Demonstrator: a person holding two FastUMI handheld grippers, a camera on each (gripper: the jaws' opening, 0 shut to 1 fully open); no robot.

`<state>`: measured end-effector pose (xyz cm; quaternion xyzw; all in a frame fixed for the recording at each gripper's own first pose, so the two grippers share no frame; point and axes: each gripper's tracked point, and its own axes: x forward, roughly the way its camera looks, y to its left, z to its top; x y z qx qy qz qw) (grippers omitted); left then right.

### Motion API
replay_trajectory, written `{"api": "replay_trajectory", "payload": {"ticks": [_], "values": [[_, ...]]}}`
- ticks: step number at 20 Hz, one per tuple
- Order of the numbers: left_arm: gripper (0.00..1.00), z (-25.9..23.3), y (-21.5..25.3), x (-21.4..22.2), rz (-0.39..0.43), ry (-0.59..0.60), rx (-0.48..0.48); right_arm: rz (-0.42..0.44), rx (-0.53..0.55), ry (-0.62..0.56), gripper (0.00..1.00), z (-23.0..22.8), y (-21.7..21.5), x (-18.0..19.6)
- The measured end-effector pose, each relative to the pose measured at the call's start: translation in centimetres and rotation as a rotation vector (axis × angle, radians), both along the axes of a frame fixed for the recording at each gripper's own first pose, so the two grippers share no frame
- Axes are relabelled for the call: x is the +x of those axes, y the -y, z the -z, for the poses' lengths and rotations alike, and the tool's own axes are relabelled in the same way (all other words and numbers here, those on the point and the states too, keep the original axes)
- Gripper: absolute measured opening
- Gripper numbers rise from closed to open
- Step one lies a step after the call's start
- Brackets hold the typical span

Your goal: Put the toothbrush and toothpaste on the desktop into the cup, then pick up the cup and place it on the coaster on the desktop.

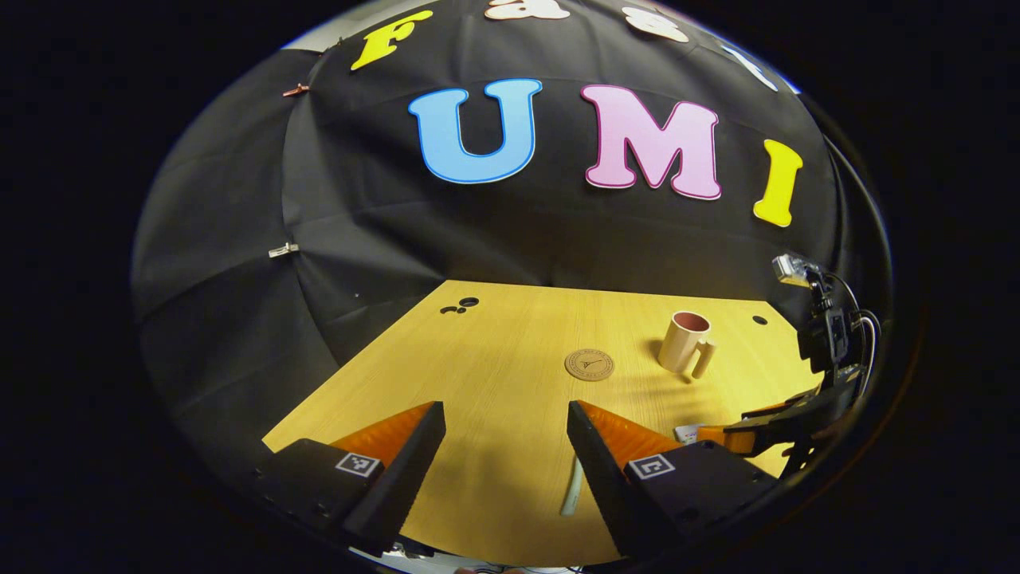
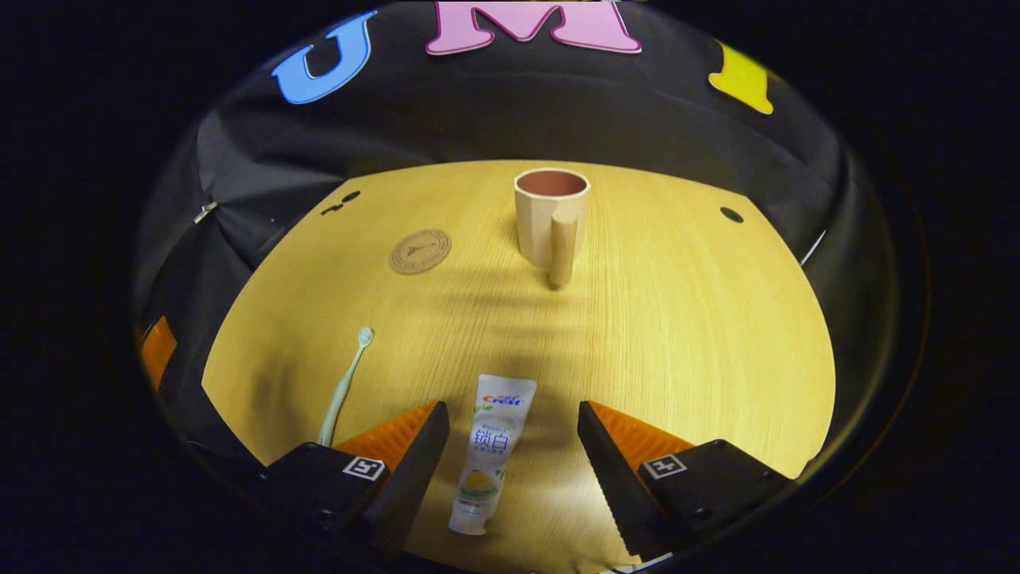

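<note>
Left tool (image 1: 502, 458): you see two wedge-shaped fingers with ribbed, saw-toothed inner edges, set on dark, boxy mounts.
Left tool markings: each mount carries a small square black-and-white tag (image 1: 358, 464) on its top face.
Right tool (image 2: 510, 458): you get the same build, wedge fingers with ribbed faces and toothed inner edges on dark blocky mounts.
Right tool markings: one square black-and-white tag (image 2: 663, 466) sits on each mount.
Right tool from the left gripper view (image 1: 765, 430): a dark frame with a tall black post.
Camera: a small silvery box (image 1: 791, 269) tops that post.
Cables: thin black and pale cords (image 1: 865, 335) loop down beside the post.
</note>
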<state>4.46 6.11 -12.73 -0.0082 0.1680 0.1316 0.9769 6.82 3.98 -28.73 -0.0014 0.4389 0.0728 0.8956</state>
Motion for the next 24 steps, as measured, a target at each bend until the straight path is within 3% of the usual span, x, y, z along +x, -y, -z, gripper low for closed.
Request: {"api": "replay_trajectory", "payload": {"ticks": [7, 19, 20, 21, 24], "values": [[0.98, 0.7, 0.5, 0.3, 0.009, -0.034, -0.024, 0.014, -0.004, -0.104, 1.0, 3.3, -0.2, -1.5], [0.97, 2.8, -0.1, -0.6, 0.04, -0.082, -0.016, 0.017, -0.097, -0.135, 0.99, 4.7, -0.9, -2.4], [0.97, 2.8, -0.3, -0.6, 0.043, -0.082, -0.014, 0.027, -0.095, -0.142, 0.96, 4.7, -1.0, -2.5], [0.97, 3.0, -0.4, -0.8, 0.046, -0.084, -0.014, 0.042, -0.093, -0.142, 0.77, 4.8, -1.0, -2.3], [0.97, 3.3, -0.8, -1.3, 0.056, -0.087, -0.016, 0.066, -0.093, -0.164, 0.56, 4.8, -1.5, -2.3]]}}
